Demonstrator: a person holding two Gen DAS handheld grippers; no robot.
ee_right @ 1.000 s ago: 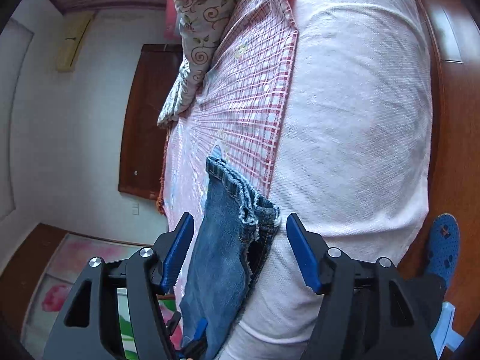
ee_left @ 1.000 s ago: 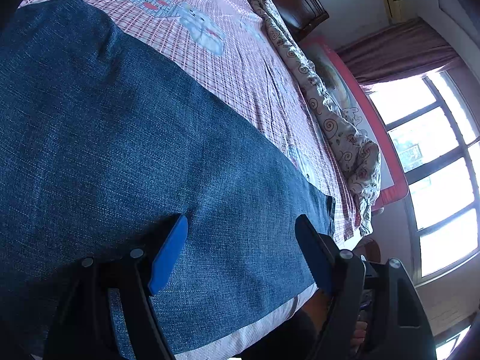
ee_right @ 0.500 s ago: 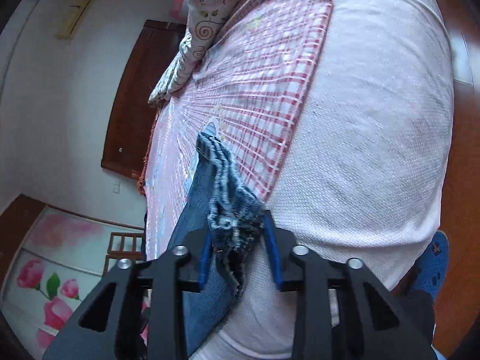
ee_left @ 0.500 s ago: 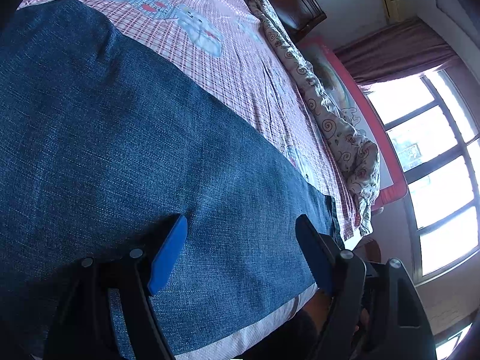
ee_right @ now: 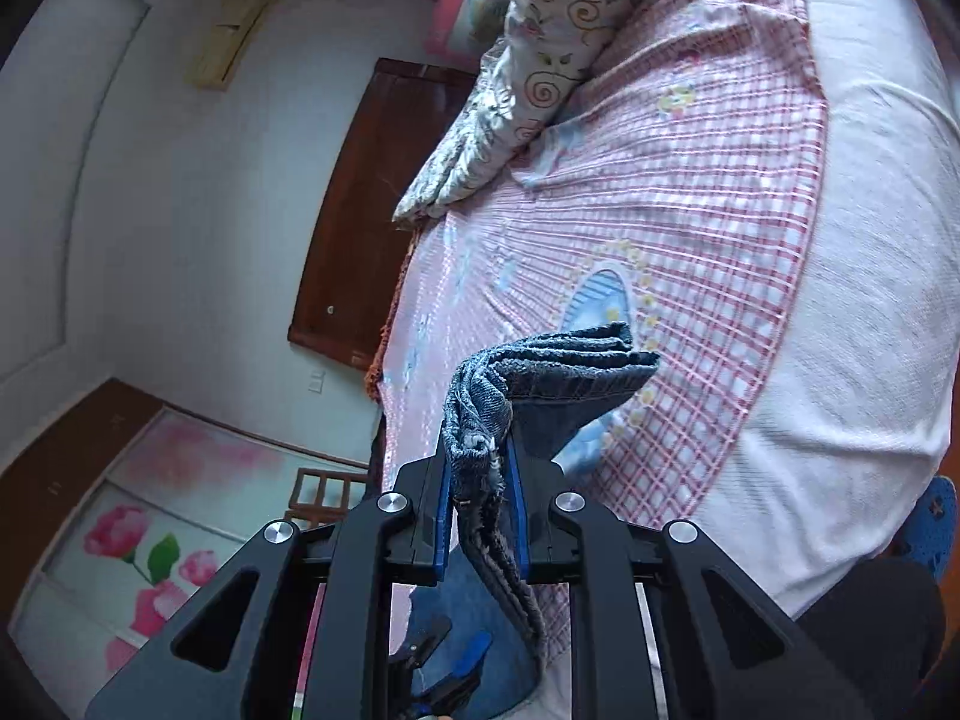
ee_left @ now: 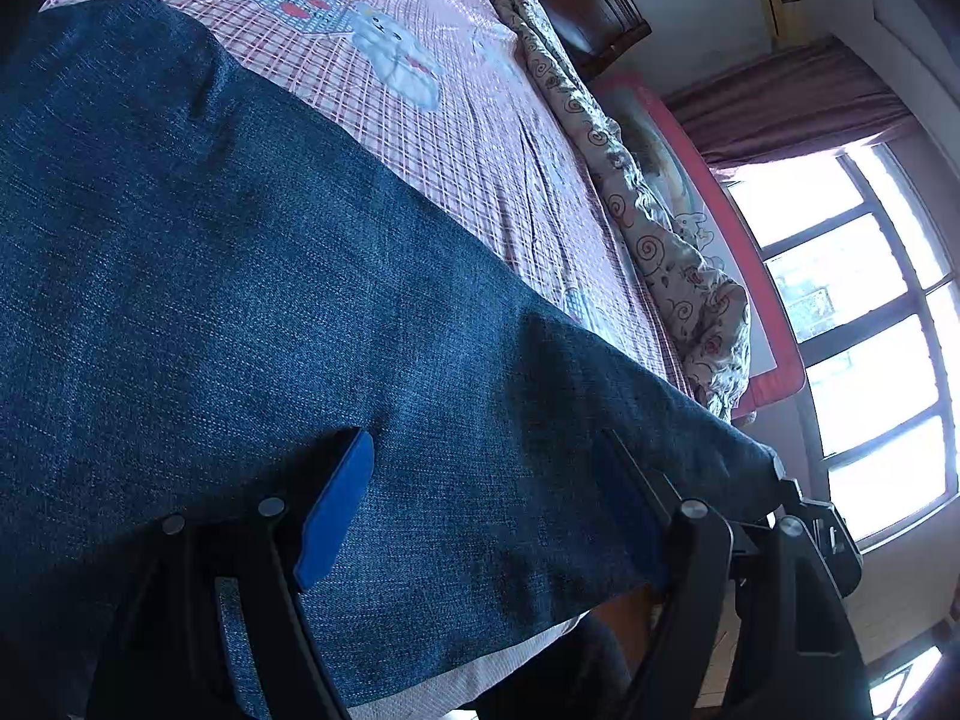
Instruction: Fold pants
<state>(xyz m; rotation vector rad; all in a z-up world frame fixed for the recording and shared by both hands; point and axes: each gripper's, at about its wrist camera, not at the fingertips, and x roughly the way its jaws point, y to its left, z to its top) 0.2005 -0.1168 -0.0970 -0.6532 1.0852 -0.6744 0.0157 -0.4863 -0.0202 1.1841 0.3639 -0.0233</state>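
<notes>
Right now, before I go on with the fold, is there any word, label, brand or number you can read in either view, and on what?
None: no readable text in either view.
Jeans: no tag or brand patch shows.
Checked bedsheet: cartoon figures only, no letters.
Wall unit: no marking legible.

one pair of denim pants (ee_left: 300, 300), two grippers, left gripper (ee_left: 486, 516) and right gripper (ee_right: 480, 504), one checked bedsheet (ee_left: 480, 138), one swirl-patterned quilt (ee_left: 678, 264), one window (ee_left: 870, 348)
</notes>
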